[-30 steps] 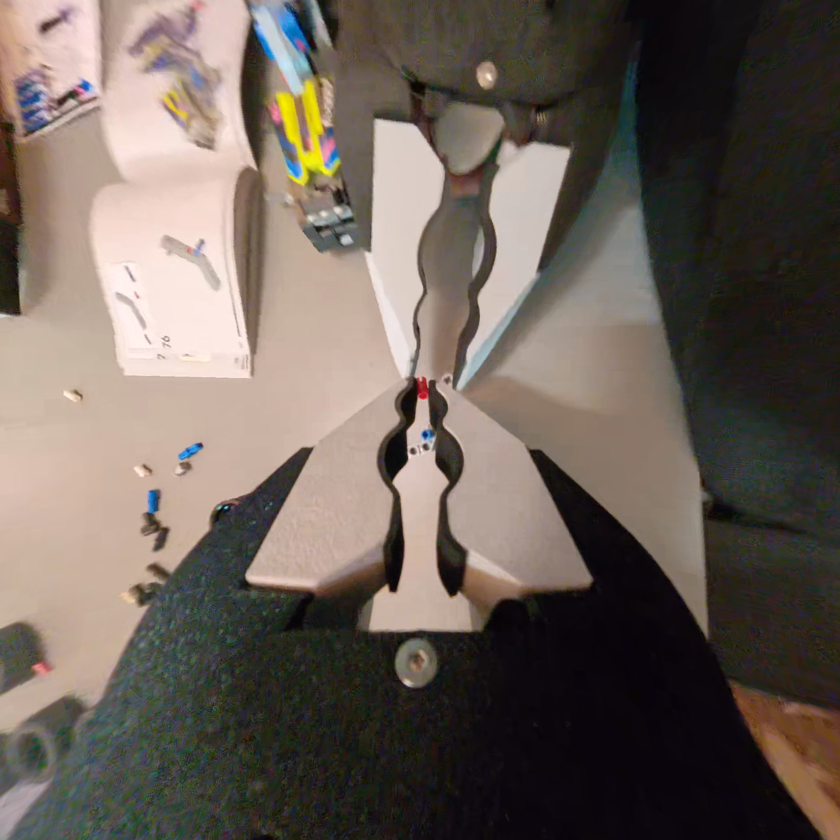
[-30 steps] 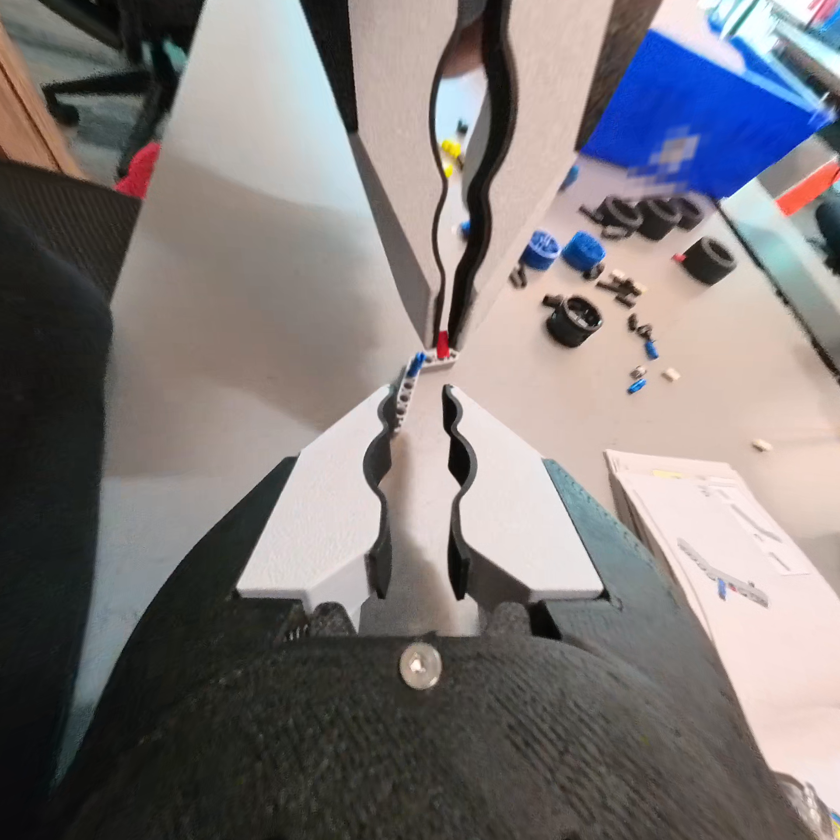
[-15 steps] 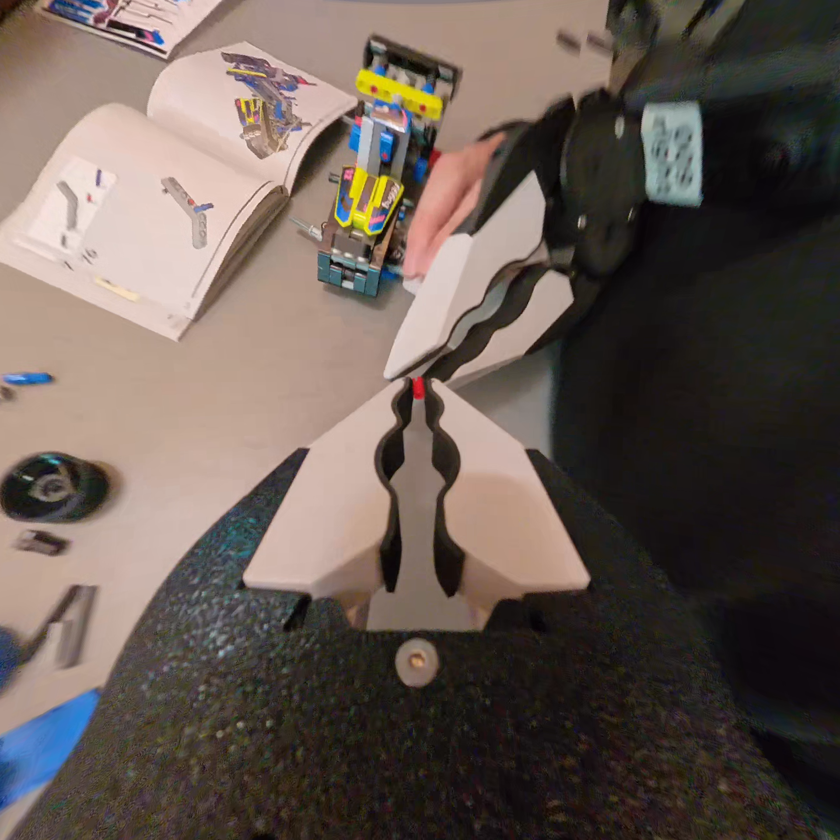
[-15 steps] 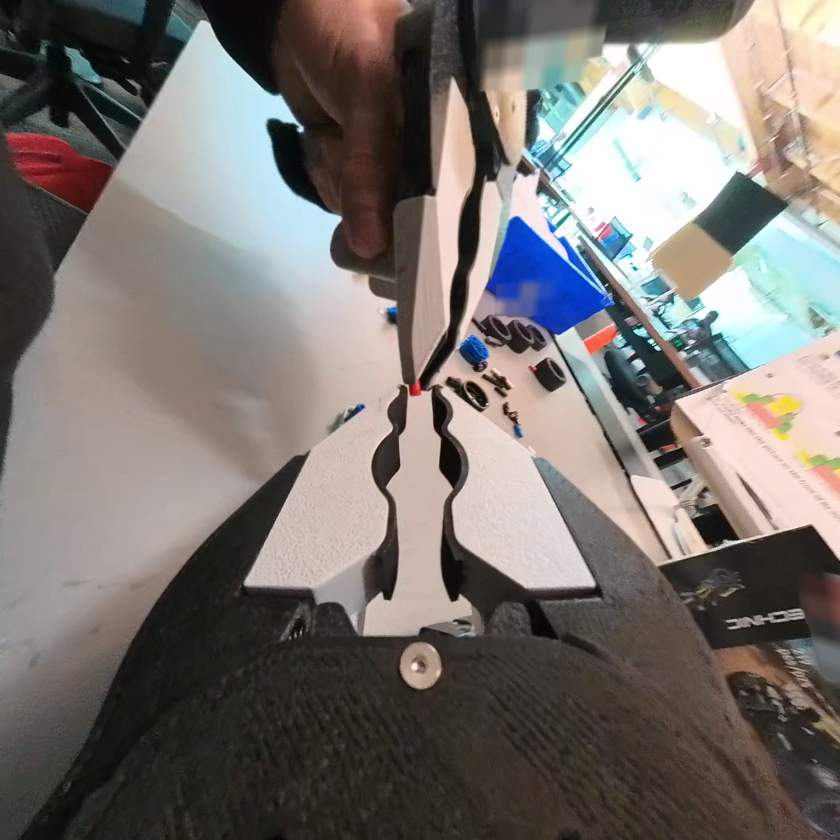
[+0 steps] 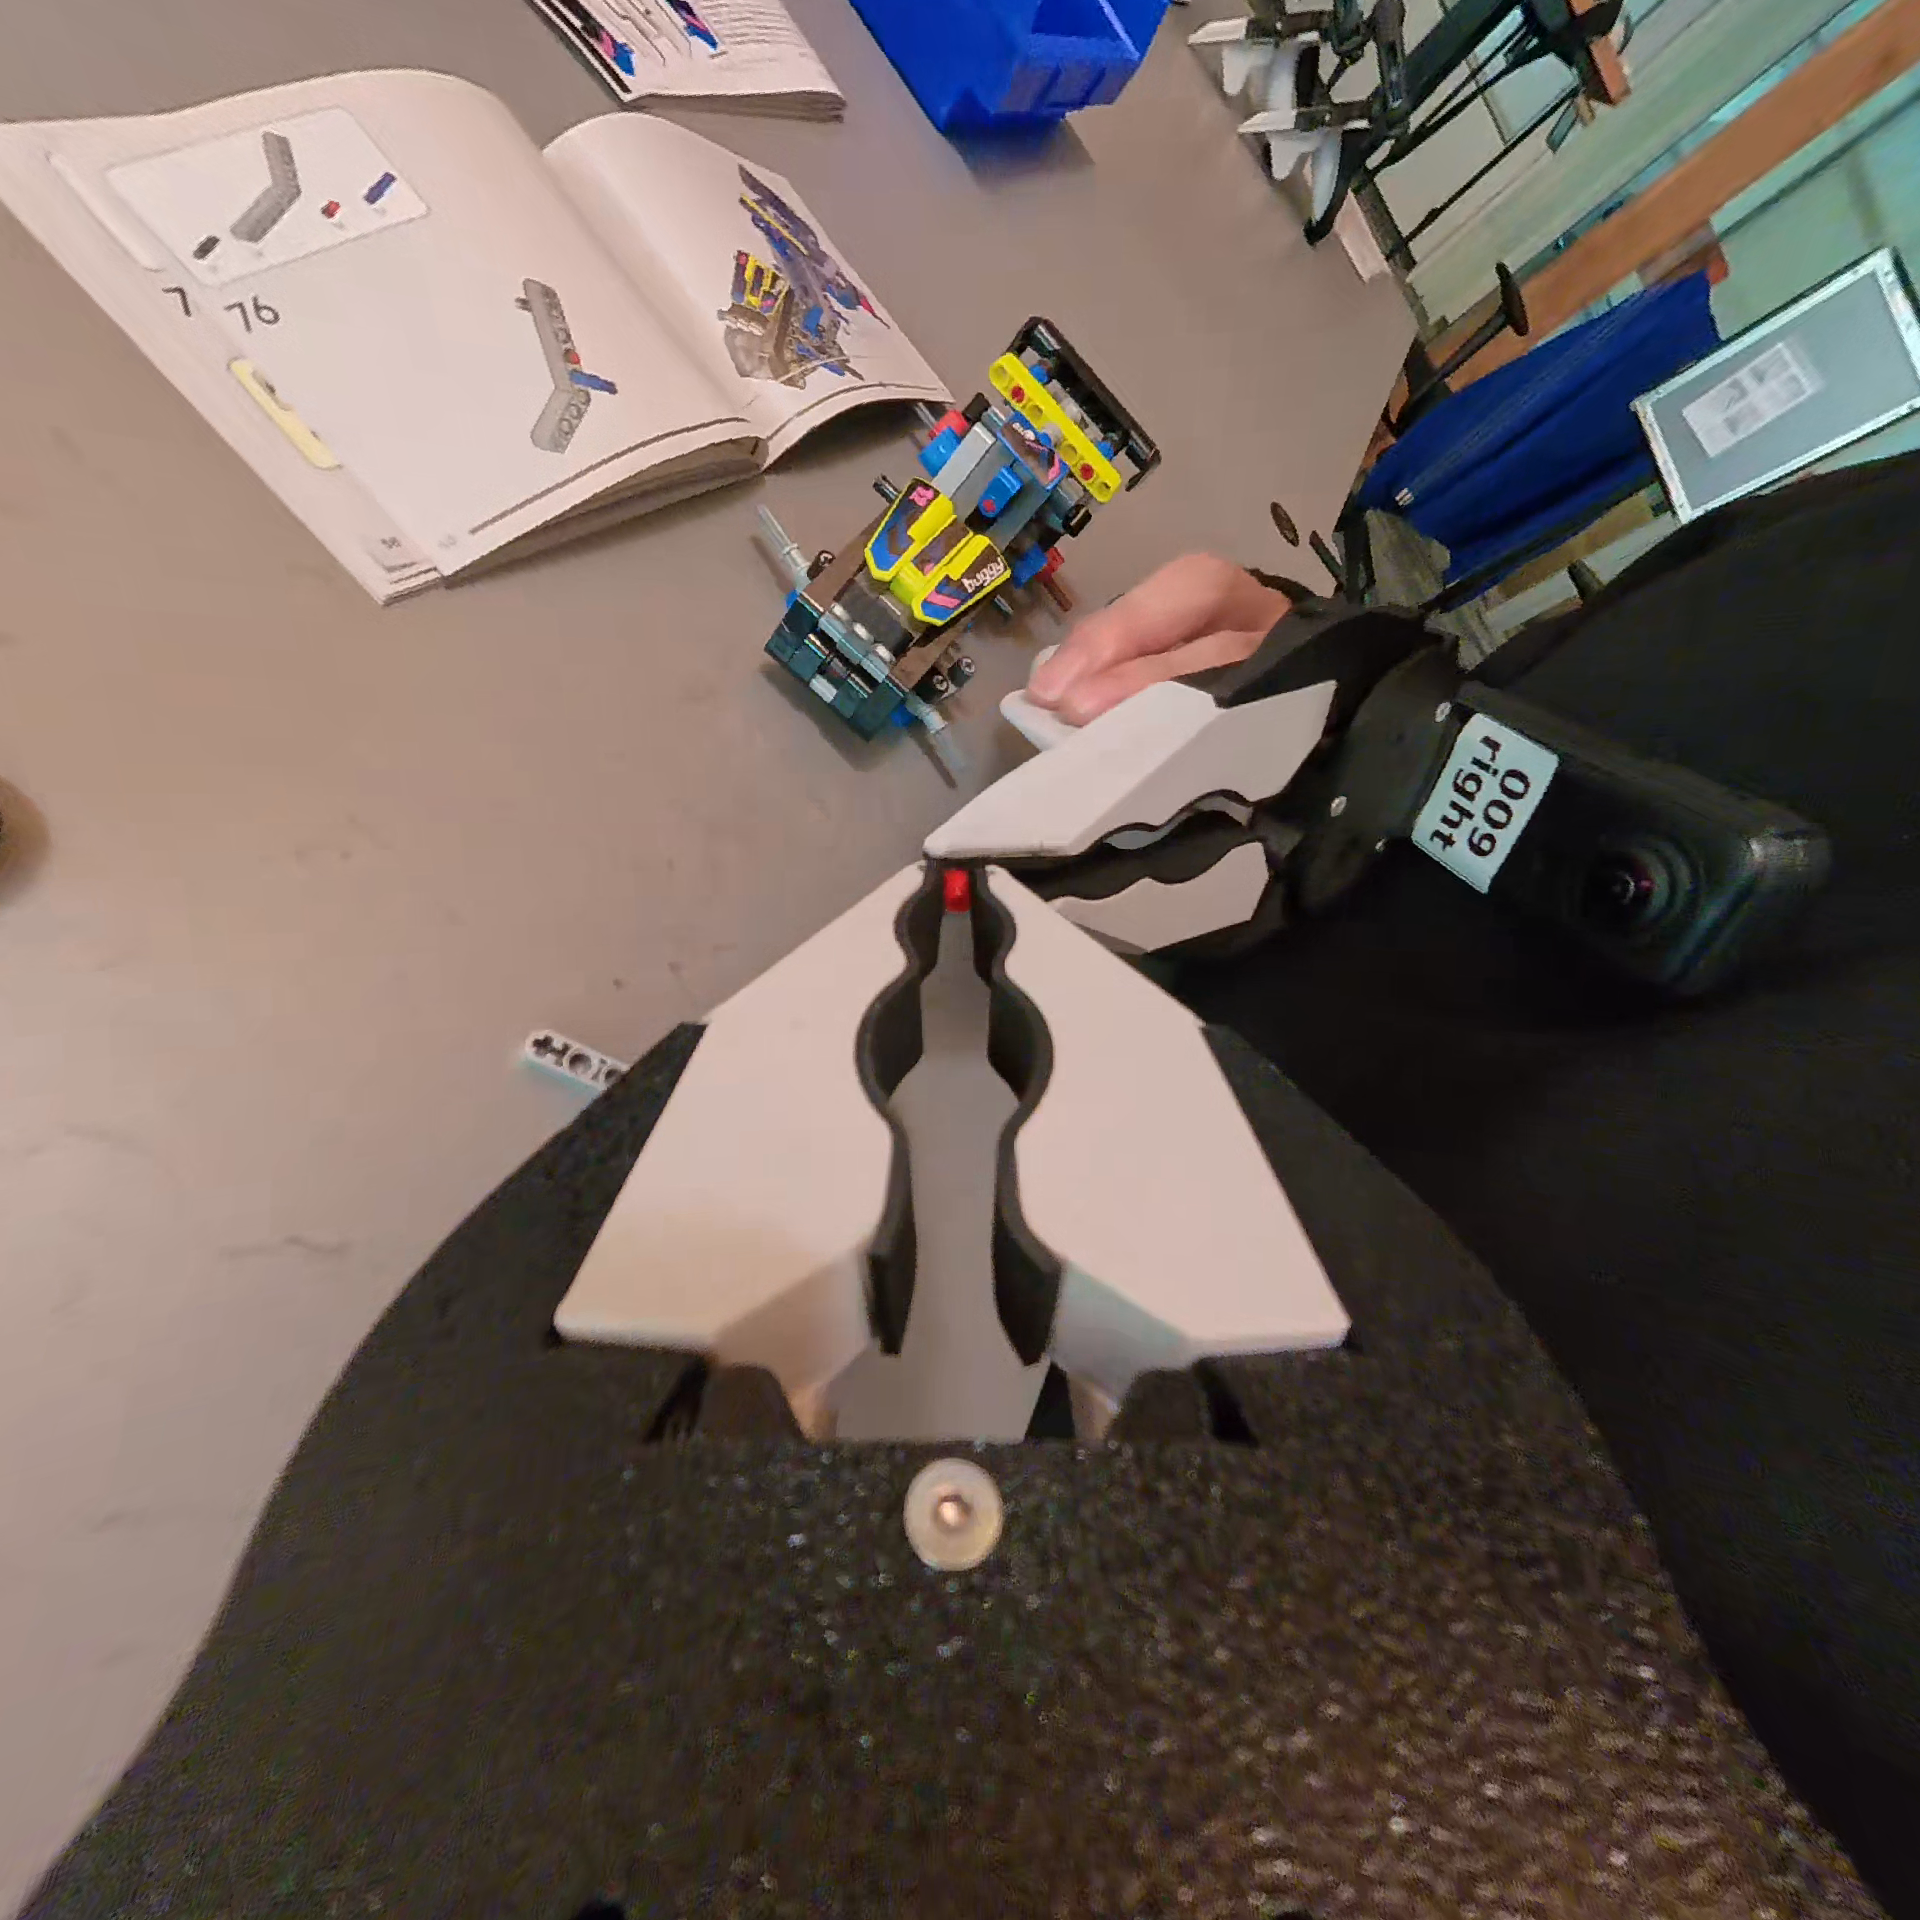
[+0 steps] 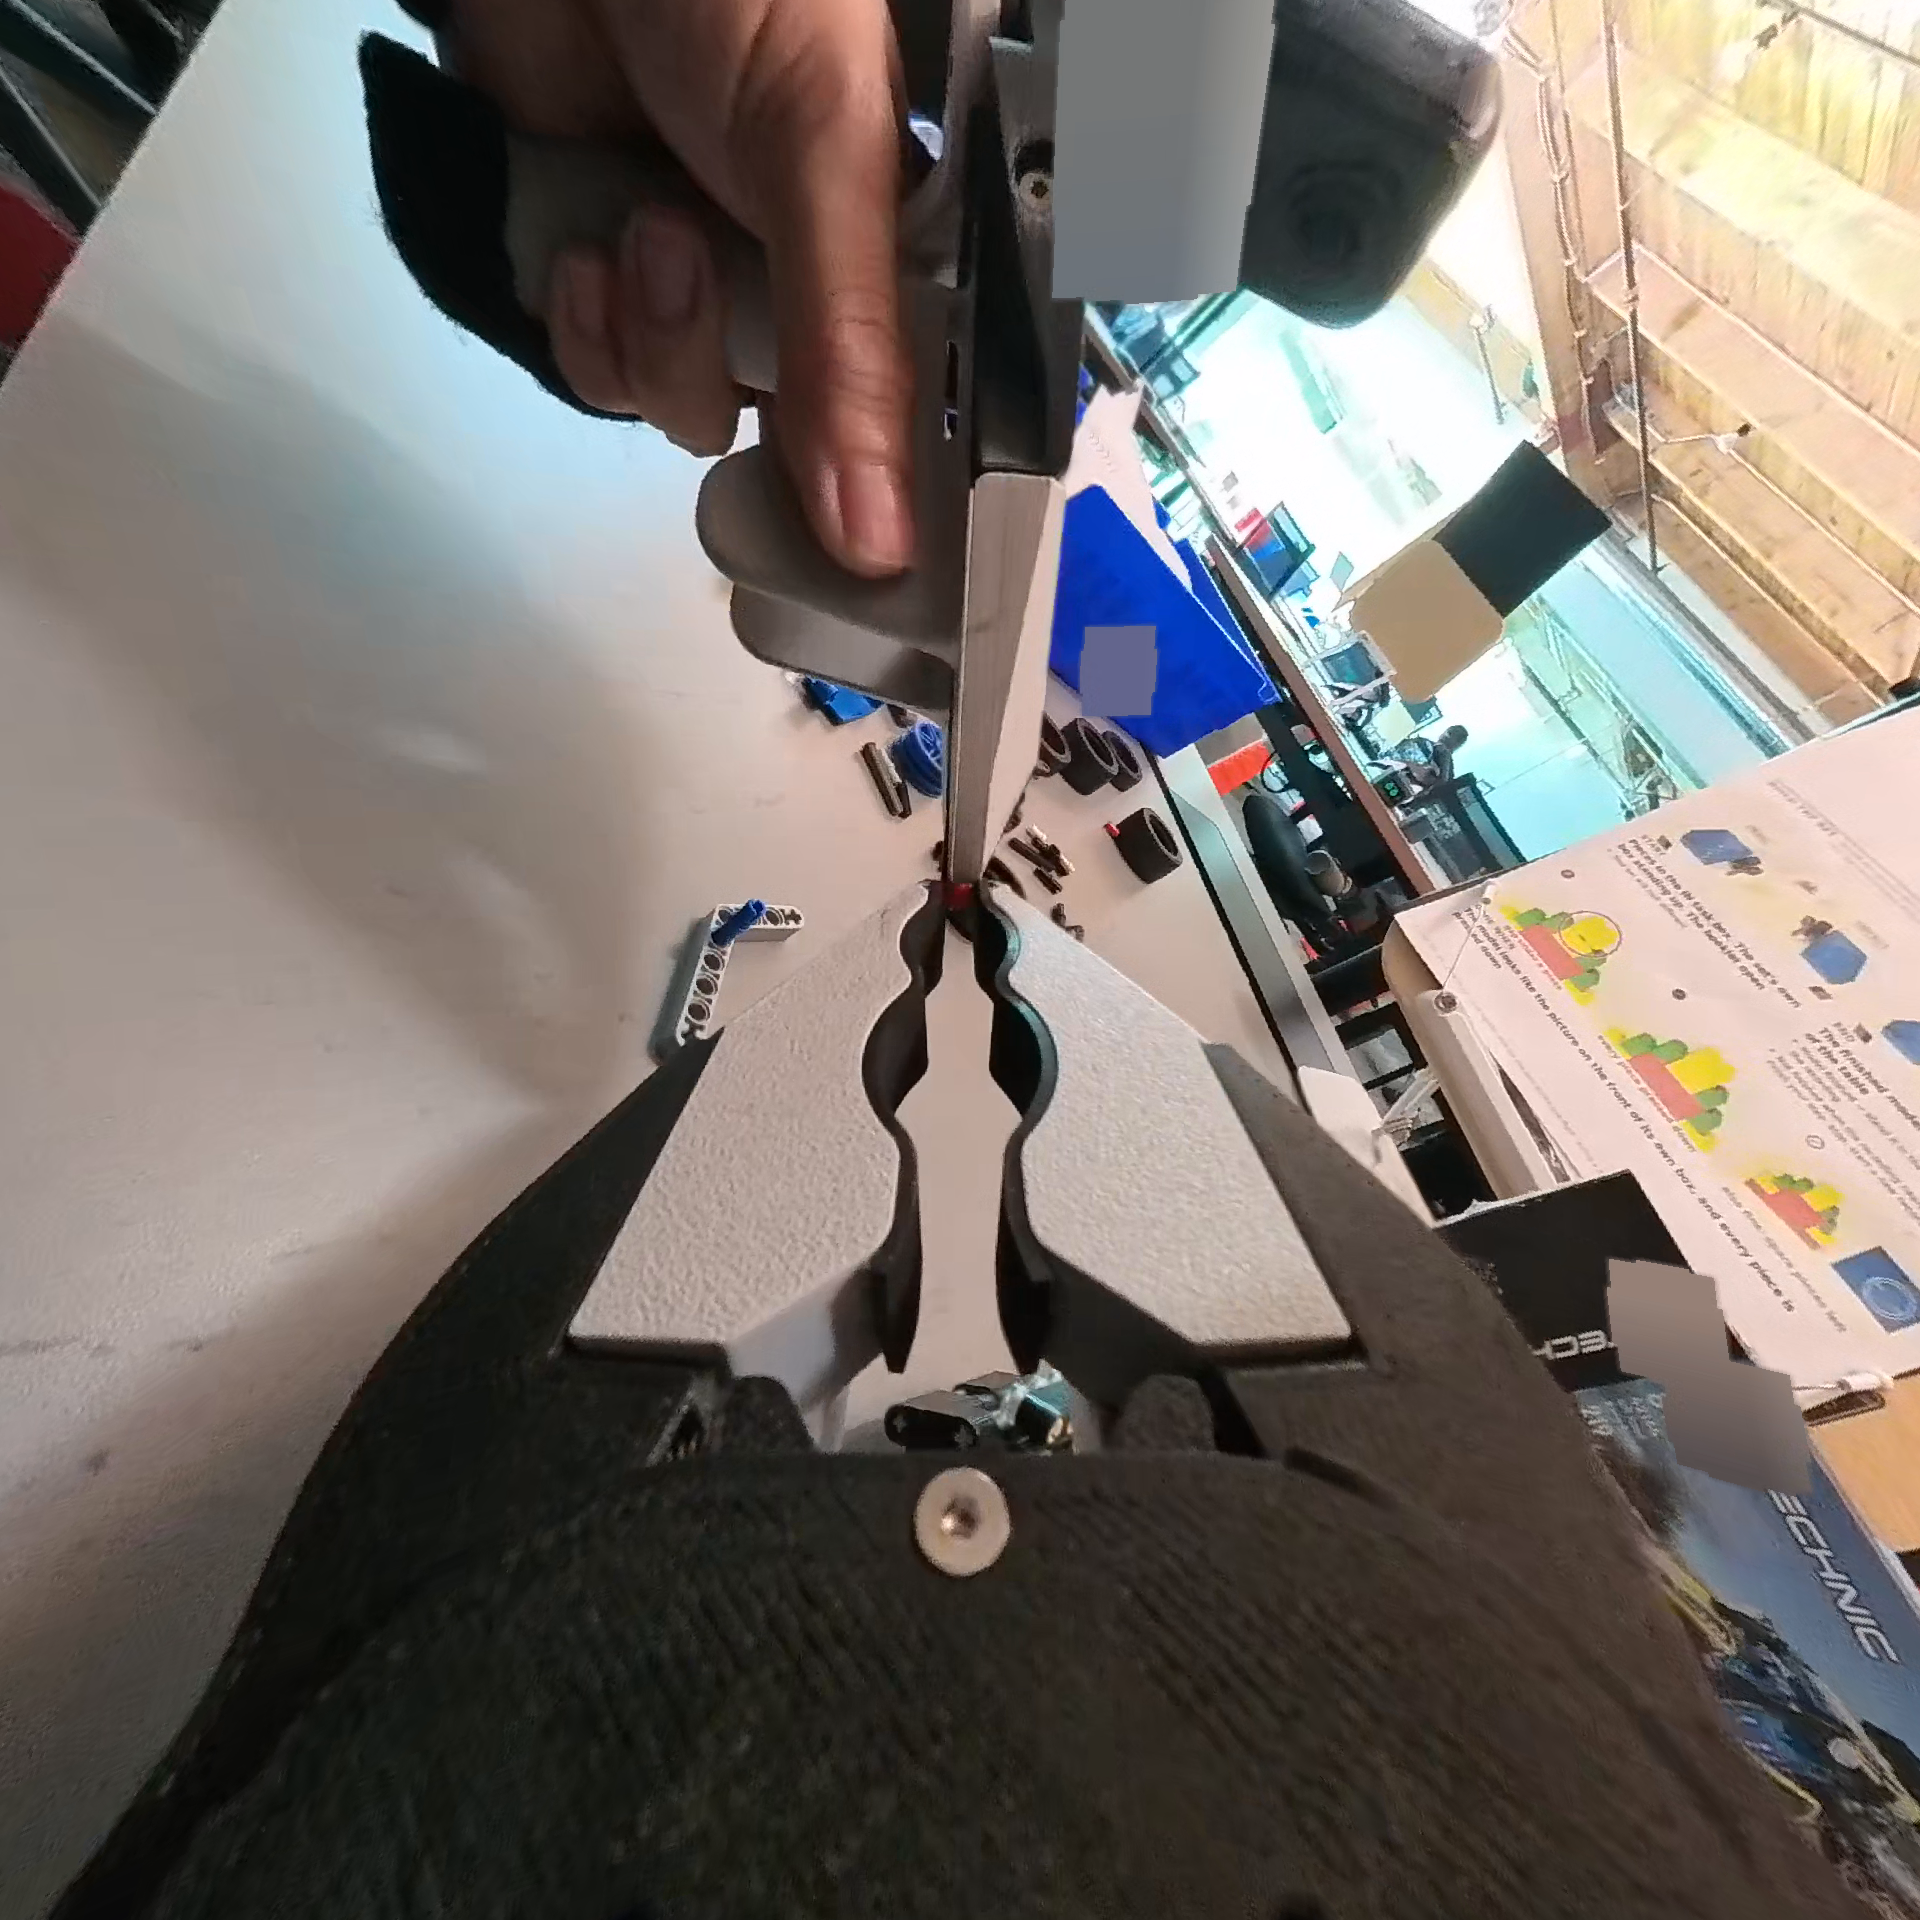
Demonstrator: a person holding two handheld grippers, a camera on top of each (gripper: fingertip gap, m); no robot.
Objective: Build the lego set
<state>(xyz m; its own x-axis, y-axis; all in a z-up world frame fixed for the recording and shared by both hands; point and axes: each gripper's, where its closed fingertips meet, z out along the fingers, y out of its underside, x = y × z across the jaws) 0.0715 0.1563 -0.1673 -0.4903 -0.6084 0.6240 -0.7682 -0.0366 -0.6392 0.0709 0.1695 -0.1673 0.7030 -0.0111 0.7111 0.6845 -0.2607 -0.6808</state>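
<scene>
The left gripper [image 5: 954, 883] is clamped on a small red pin [image 5: 954, 891], held above the grey table [image 5: 260, 831]. The right gripper [image 6: 956, 902] meets it tip to tip, jaws together on the same pin. A grey bent beam [image 6: 717, 966] lies just beside them. The part-built vehicle [image 5: 956, 530] and open instruction booklet [image 5: 416, 312] sit mid-table, with black tyres [image 6: 1148, 844] towards the far edge

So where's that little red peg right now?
The red peg is pinched at the left gripper's tips, center of the left wrist view, with the right gripper closed against its far end.
</scene>
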